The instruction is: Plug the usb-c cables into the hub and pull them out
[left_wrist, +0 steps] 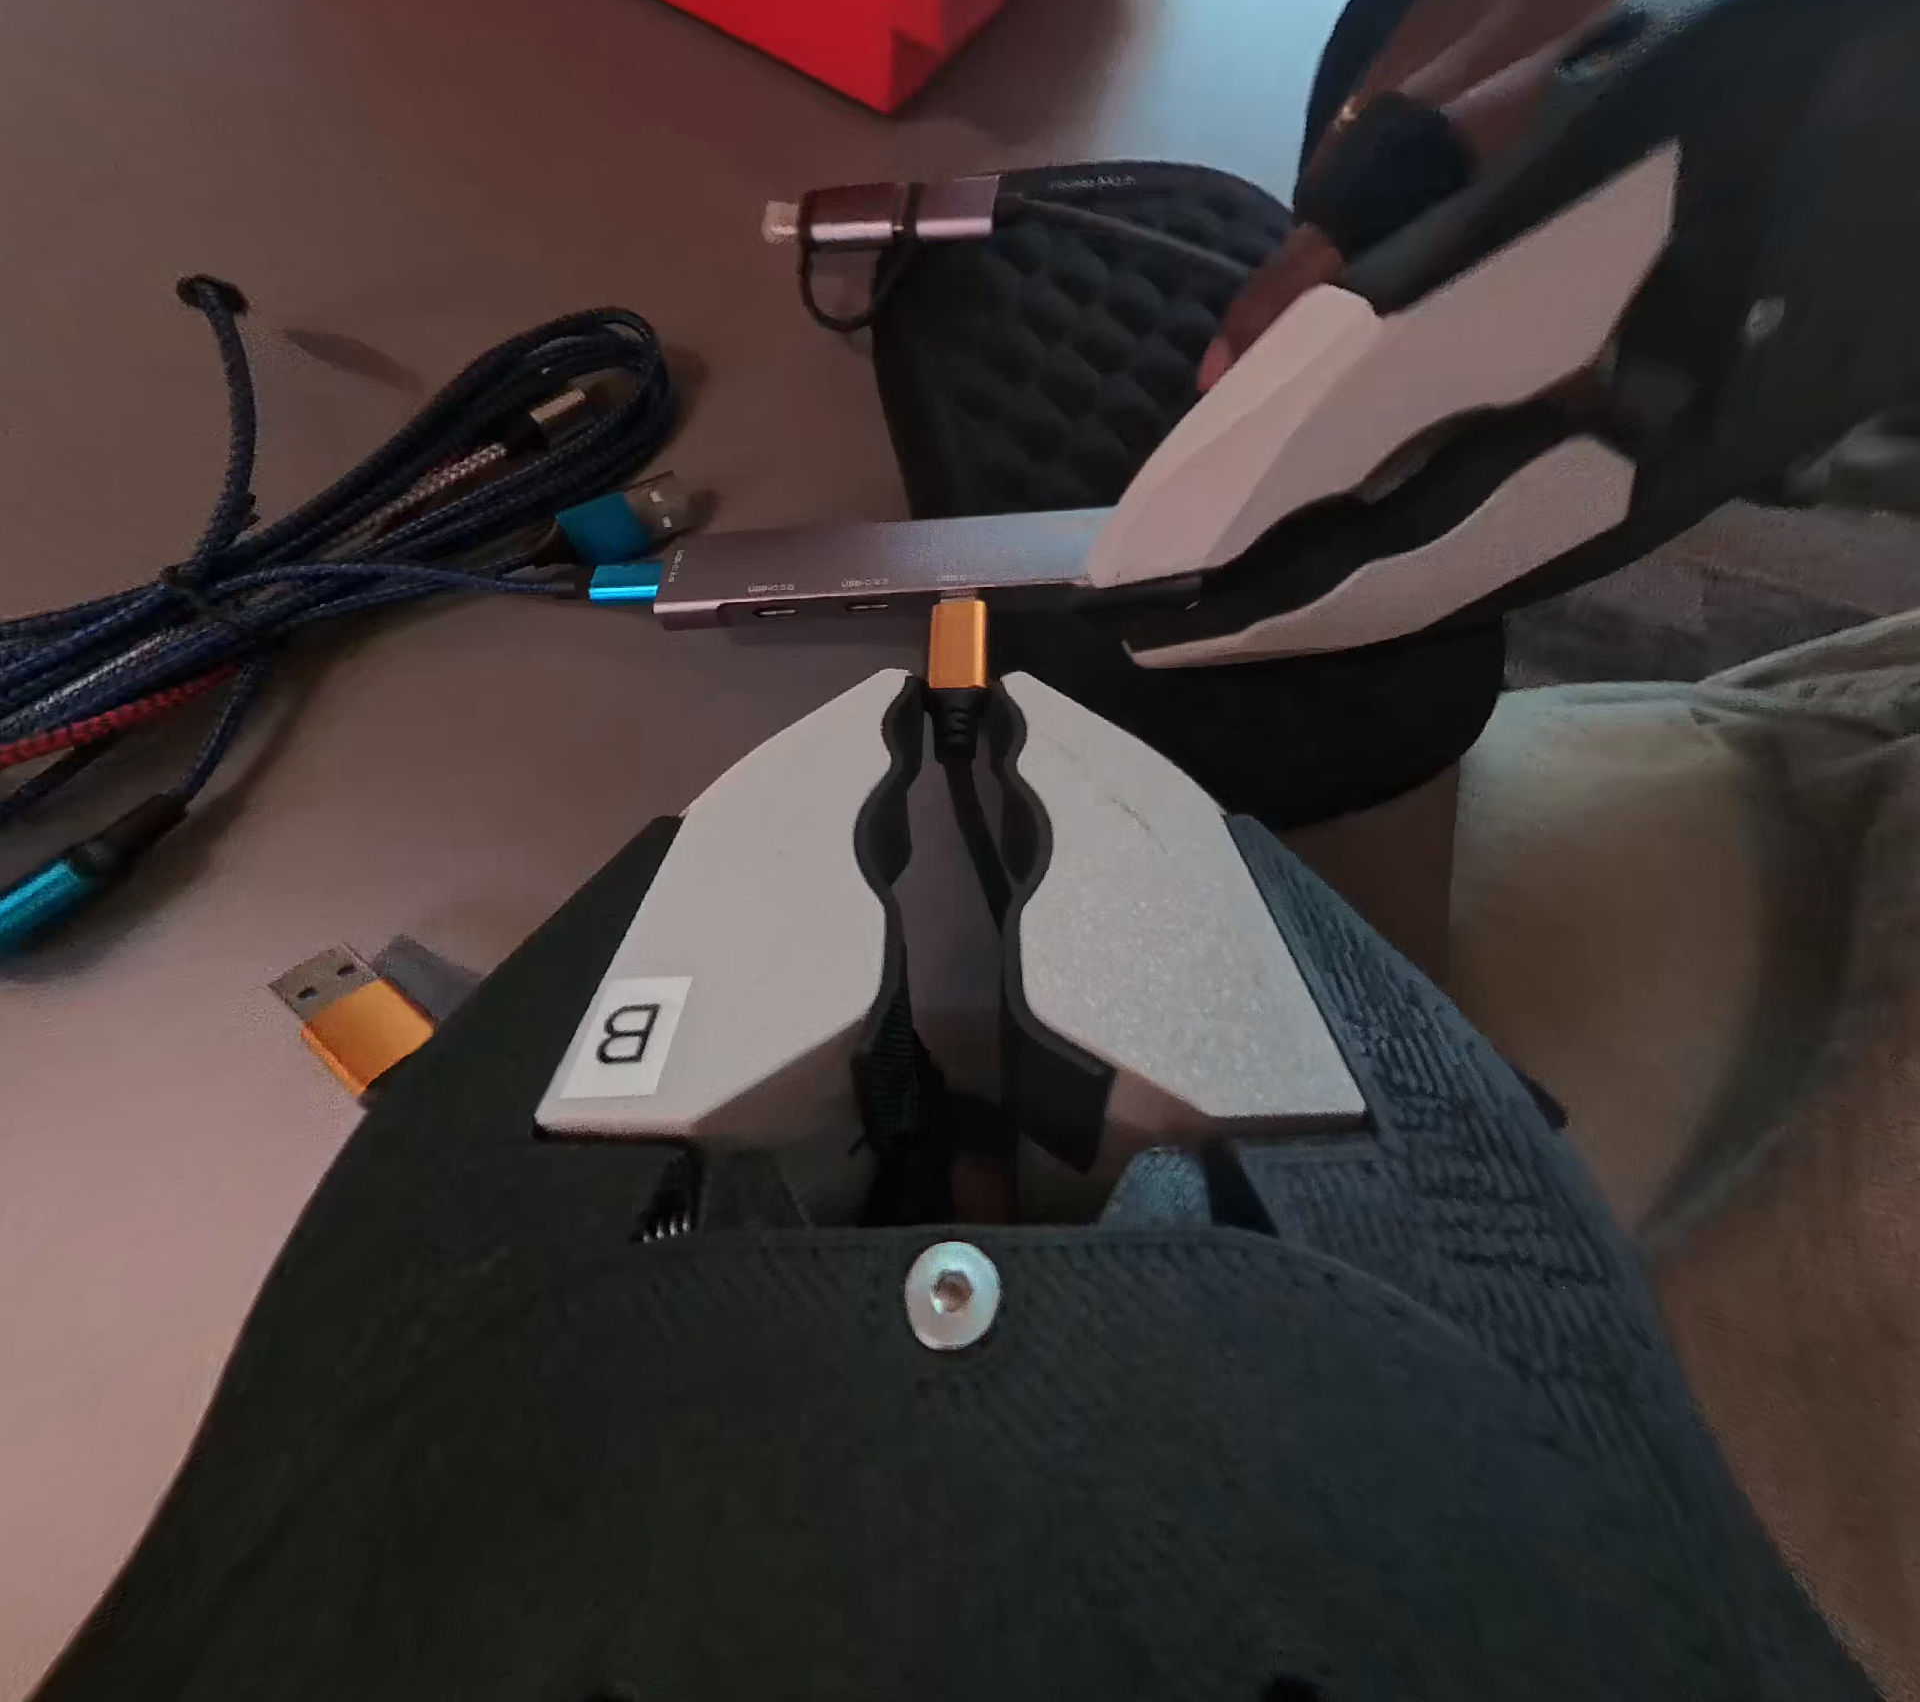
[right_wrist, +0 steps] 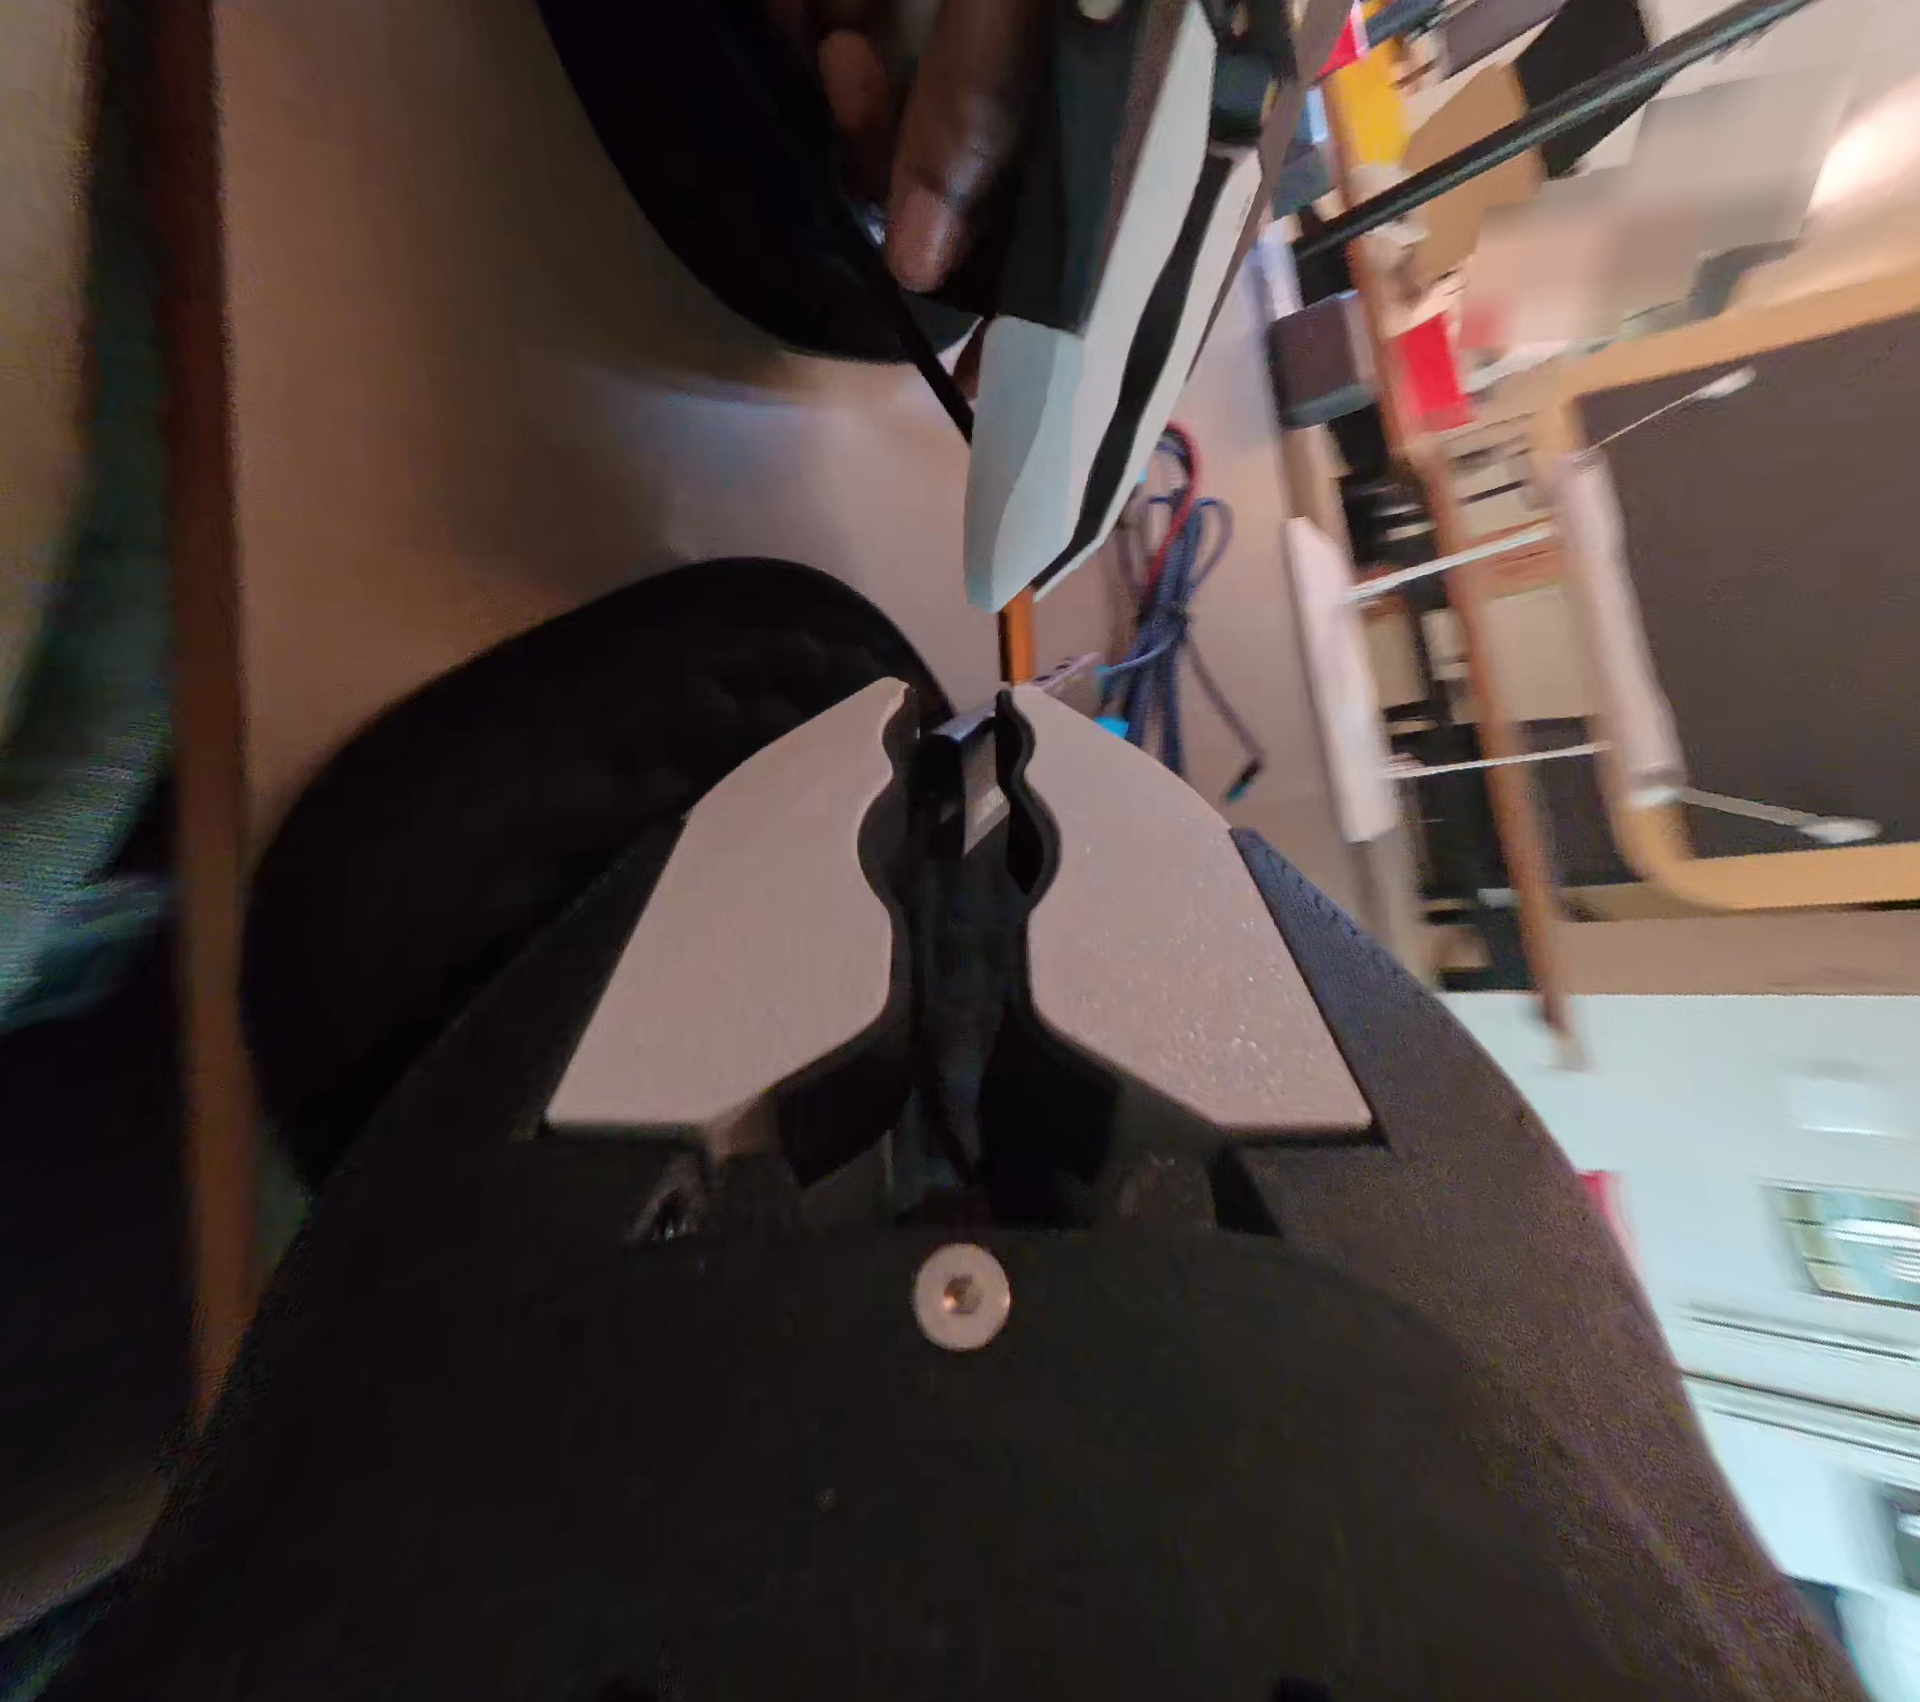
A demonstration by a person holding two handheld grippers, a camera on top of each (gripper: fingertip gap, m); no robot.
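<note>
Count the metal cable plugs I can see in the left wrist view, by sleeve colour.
Orange: 2, one at the hub in the left hand-held gripper, one lying on the table.
Blue: 3, one in the hub's end, one behind it, one at the left edge.
Total: 5

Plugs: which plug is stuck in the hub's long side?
The orange plug, pinched by the left gripper. The blue plug sits at the hub's short end.
</note>
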